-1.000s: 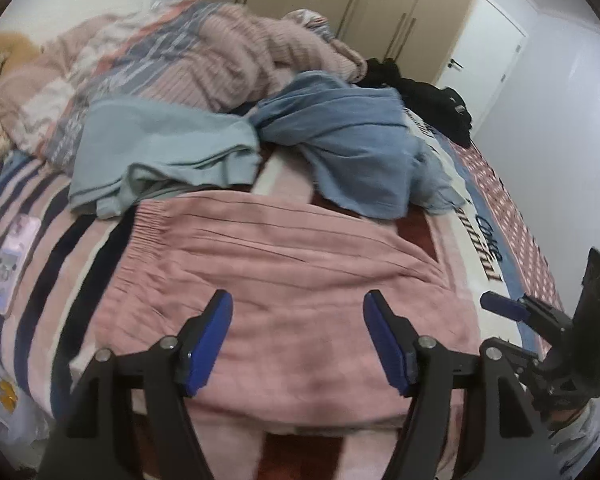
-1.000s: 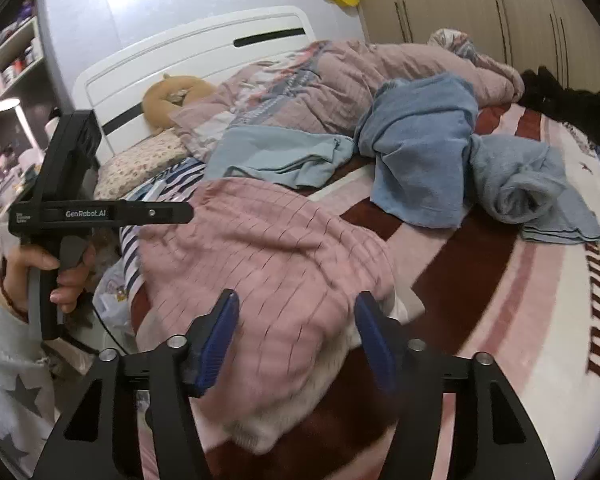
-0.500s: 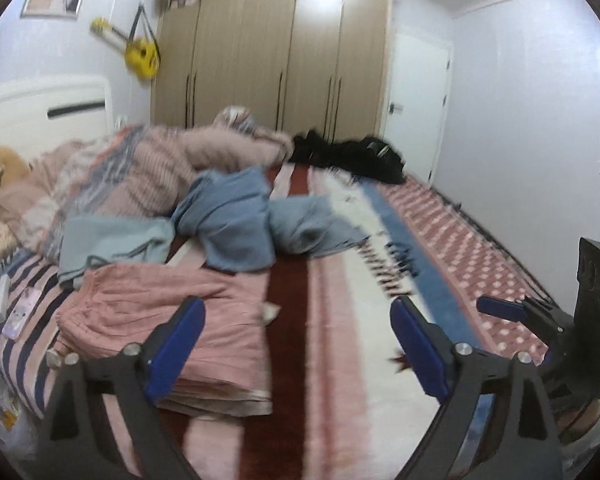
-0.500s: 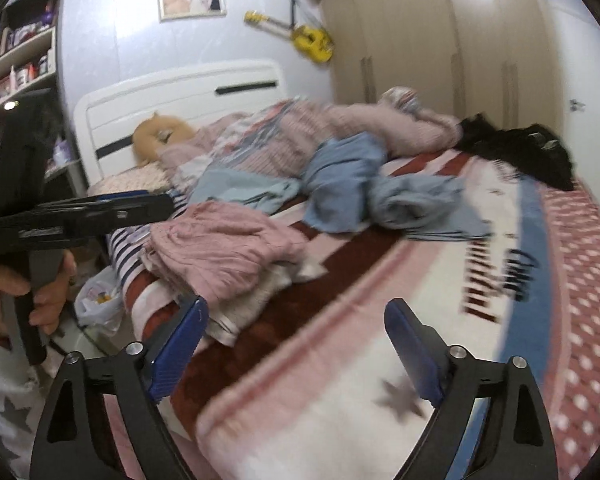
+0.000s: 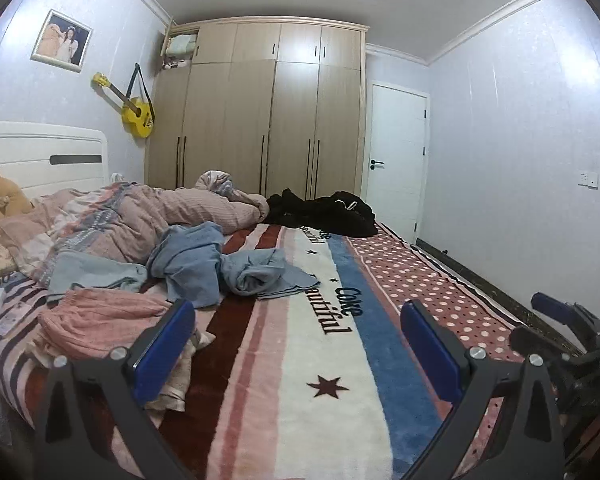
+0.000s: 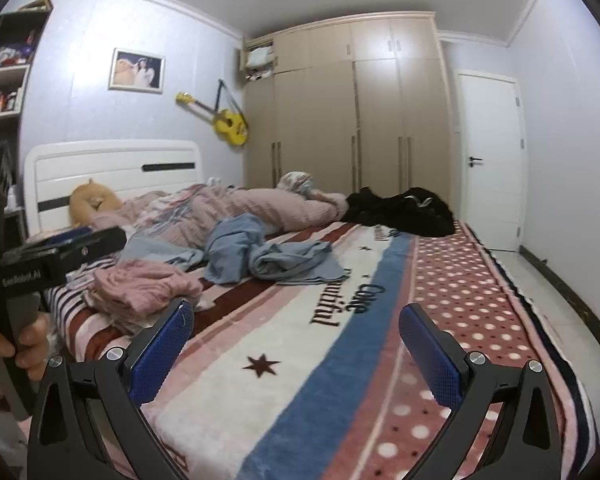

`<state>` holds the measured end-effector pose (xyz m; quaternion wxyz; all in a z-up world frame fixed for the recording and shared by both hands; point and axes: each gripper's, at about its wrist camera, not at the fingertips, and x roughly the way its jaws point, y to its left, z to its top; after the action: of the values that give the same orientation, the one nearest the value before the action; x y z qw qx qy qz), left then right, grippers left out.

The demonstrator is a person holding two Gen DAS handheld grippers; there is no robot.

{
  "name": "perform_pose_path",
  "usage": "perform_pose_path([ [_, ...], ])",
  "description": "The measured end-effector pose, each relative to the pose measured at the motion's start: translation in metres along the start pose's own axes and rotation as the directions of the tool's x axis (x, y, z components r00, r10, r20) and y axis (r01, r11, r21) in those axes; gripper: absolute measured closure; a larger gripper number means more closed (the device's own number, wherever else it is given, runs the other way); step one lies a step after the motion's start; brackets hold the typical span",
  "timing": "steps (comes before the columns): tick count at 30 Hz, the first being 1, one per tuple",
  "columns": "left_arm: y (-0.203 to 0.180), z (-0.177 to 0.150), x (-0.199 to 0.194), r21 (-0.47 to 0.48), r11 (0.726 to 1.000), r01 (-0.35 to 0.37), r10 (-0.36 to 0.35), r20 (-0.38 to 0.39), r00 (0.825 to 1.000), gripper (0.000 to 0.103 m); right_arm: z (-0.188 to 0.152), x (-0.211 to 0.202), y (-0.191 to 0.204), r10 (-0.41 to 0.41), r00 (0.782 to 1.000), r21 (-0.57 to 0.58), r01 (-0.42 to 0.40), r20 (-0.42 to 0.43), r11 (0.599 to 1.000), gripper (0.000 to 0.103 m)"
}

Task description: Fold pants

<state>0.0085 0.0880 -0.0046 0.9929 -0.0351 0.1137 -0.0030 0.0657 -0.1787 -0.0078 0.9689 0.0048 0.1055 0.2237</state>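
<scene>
The folded pink pants (image 5: pixel 100 316) lie on a small stack of folded clothes at the left edge of the bed; they also show in the right wrist view (image 6: pixel 148 284). My left gripper (image 5: pixel 296 344) is open and empty, held back above the striped blanket, right of the pants. My right gripper (image 6: pixel 296 344) is open and empty too, over the blanket's middle. The left gripper's body (image 6: pixel 52 264) shows at the left of the right wrist view, held by a hand. The right gripper (image 5: pixel 568 320) shows at the right edge of the left wrist view.
Crumpled blue garments (image 5: pixel 220 268) and a light blue one (image 5: pixel 96 274) lie behind the pants. A pink duvet (image 5: pixel 148 216) and black clothes (image 5: pixel 324 212) lie further back. The striped blanket (image 5: pixel 320 360) covers the bed. A phone (image 5: pixel 14 316) lies at the left edge. Wardrobe and door stand behind.
Both grippers have pulled back and up from the pink pants, and both have opened wider. The pants stay folded on the stack at the bed's left edge.
</scene>
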Motion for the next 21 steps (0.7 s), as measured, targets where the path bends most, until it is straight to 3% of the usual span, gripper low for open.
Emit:
perform_pose_path([
  [9, -0.003, -0.003, -0.002, -0.023, 1.000, 0.013, -0.014, -0.008, 1.000, 0.001, 0.001, -0.017, -0.005, -0.047, 0.999, -0.009, 0.047, 0.011, 0.999, 0.001],
  [21, -0.004, -0.006, -0.002, -0.020, 1.000, 0.021, -0.021, -0.007, 1.000, 0.001, 0.000, -0.017, -0.002, -0.045, 0.999, -0.010, 0.045, 0.004, 0.999, 0.001],
])
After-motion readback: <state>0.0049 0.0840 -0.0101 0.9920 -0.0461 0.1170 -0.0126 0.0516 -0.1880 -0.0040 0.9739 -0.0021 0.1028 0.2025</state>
